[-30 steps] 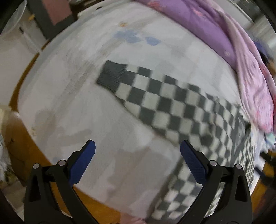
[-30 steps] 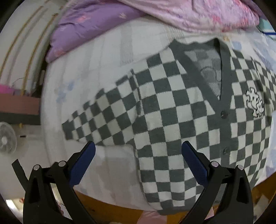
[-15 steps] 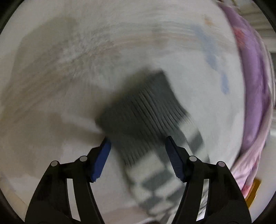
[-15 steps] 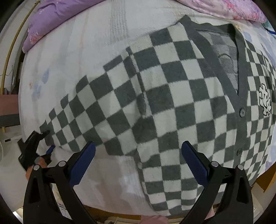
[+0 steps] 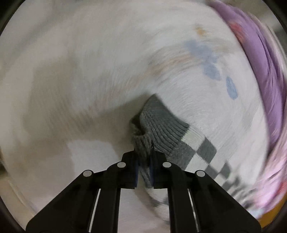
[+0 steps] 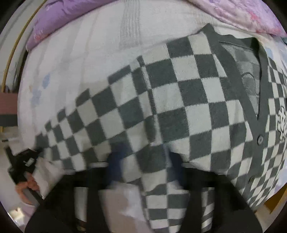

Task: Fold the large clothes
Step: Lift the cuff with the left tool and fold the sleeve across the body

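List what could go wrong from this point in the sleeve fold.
1. The left tongs pinch only the bunched grey ribbed cuff; the knit could slip out or stretch when pulled.
2. The right tongs are motion-blurred over the checkered cardigan near the armpit; whether they have caught it is unclear, so the body may drag along.
3. The purple quilt lies close and could snag.

Bed surface: white sheet point(image 6: 100, 59) with faint blue prints, mid frame.
Bedding: purple quilt point(image 6: 59, 19) upper left; pink floral blanket point(image 6: 247, 16) upper right.
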### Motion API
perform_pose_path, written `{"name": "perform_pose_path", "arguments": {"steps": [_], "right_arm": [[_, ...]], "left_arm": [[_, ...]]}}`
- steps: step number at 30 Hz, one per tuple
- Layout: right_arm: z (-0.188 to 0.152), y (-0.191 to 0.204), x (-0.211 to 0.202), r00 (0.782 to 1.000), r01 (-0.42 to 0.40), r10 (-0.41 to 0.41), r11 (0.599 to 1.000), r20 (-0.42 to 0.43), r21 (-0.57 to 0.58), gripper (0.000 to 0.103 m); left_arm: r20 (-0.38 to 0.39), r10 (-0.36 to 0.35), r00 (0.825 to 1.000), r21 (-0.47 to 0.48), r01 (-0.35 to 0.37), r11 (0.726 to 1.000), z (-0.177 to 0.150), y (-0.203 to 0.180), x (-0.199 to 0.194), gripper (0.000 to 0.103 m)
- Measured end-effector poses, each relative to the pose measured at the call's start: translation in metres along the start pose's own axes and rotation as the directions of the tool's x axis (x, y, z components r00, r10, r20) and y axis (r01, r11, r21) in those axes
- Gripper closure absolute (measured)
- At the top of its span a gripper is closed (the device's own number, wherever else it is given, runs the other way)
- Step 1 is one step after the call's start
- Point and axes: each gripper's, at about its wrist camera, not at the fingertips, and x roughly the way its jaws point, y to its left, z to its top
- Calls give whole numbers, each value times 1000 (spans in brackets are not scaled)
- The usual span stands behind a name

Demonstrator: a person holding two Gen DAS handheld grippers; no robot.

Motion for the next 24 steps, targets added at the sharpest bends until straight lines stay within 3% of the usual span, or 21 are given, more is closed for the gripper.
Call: {"name": "perform_pose_path", "arguments": {"steps": [1,2,5,8,13,16,20,24], "right_arm": [[3,-7,7,998,-63,64,998,-15,4,97],[4,-11,11,996,-84,84,996,-16,2,102],[11,-19,35,999,-31,28,998,-41,-62,103],[15,-31,72,988,-99,96,995,-121,-20,103],[23,-35,97,982,-128,128,992,-140,8,103],[25,-30,98,984,-115,107,992,-141,-53,103],[27,-18,101,988,-79,67,993,-141,-86,102],[26,-9,101,990,-61,46,992,-133,-108,102]], "left_arm": [[31,30,999,51,-32,998,1,-10,-8,94],[73,55,996,95,-62,994,-1,-20,-17,94],[151,76,986,149,-99,984,2,-40,-41,94],[210,92,973,200,-135,970,1,-54,-66,94],[260,24,965,260,-94,961,-18,-77,-110,94],[293,-3,956,302,-89,949,-32,-97,-135,94],[363,-75,929,399,-82,913,-62,-138,-181,94],[382,-137,914,473,-66,879,-98,-182,-215,94]]}}
